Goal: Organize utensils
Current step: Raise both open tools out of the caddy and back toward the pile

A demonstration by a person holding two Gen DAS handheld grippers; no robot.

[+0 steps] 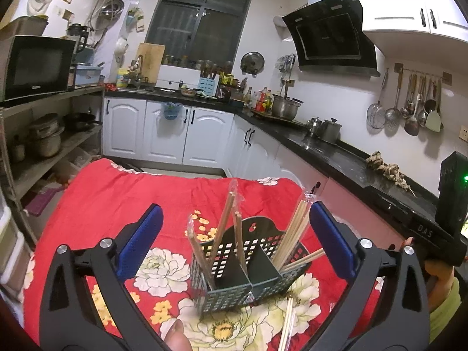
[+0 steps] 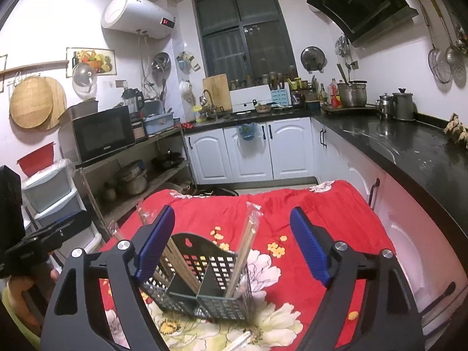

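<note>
A dark perforated utensil basket [image 1: 228, 298] [image 2: 222, 307] with divided compartments stands on the red floral cloth [image 1: 117, 199]. Wrapped wooden chopsticks lean in it: one pair [image 1: 223, 222] at the left and a bundle [image 1: 295, 228] at the right; a pair [image 2: 247, 248] also stands in the right wrist view. More chopsticks [image 1: 288, 321] [image 2: 242, 339] lie loose on the cloth in front of the basket. My left gripper [image 1: 235, 209] is open, its blue pads on either side of the basket without touching. My right gripper [image 2: 232, 212] is open too, nothing pressed between its pads.
A black countertop [image 1: 336, 158] with pots runs along the right. A shelf with a microwave [image 1: 38, 64] stands at the left, white cabinets [image 2: 248, 152] behind. A person's fingertip [image 1: 175, 336] shows at the bottom edge, and a hand holds the other gripper's body [image 2: 29, 248].
</note>
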